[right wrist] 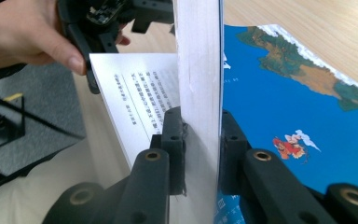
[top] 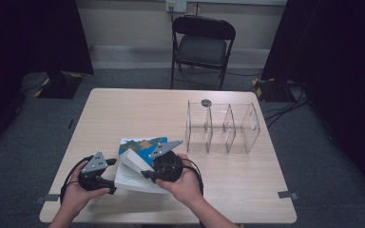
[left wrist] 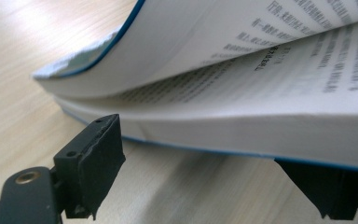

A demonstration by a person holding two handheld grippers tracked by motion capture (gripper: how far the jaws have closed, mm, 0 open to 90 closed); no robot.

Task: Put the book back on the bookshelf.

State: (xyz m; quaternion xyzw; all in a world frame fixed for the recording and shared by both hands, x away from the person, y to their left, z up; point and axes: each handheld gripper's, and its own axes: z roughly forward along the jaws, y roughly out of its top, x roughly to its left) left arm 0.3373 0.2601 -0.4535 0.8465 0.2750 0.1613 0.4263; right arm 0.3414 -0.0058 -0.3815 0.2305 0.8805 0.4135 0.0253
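Pale wood covers the table [top: 123,107] in the high view, and near its front edge we see an open book [top: 135,168] lying with white printed pages up and a blue cover folded out behind. The left claw [top: 114,162] sits at the book's left edge, held in the person's left hand [top: 78,192]. The right claw [top: 145,174] is over the book's middle, held in the right hand [top: 186,185], and a wedge of pages stands up beside it. A clear plastic divider box [top: 223,127] stands well apart on the right half of the table, and a black folding chair [top: 202,45] stands on the floor beyond the far edge.

From the left gripper view, we look along the table at the book's [left wrist: 242,93] page edges. The upper leaves curve upward with the blue-edged cover on top, and a thick block of pages lies below. The left claw [left wrist: 214,177] stands open, one jaw at the lower left clear of the paper, the other under the book's lower edge at the right.

In the right gripper view, the right claw [right wrist: 201,144] is closed on a thick upright sheaf of pages [right wrist: 198,70], a pad pressed to each side. To the right lies the blue cover [right wrist: 289,102] with a map-like picture; to the left lies a printed page, with the left claw [right wrist: 116,18] and its hand [right wrist: 25,32] beyond.
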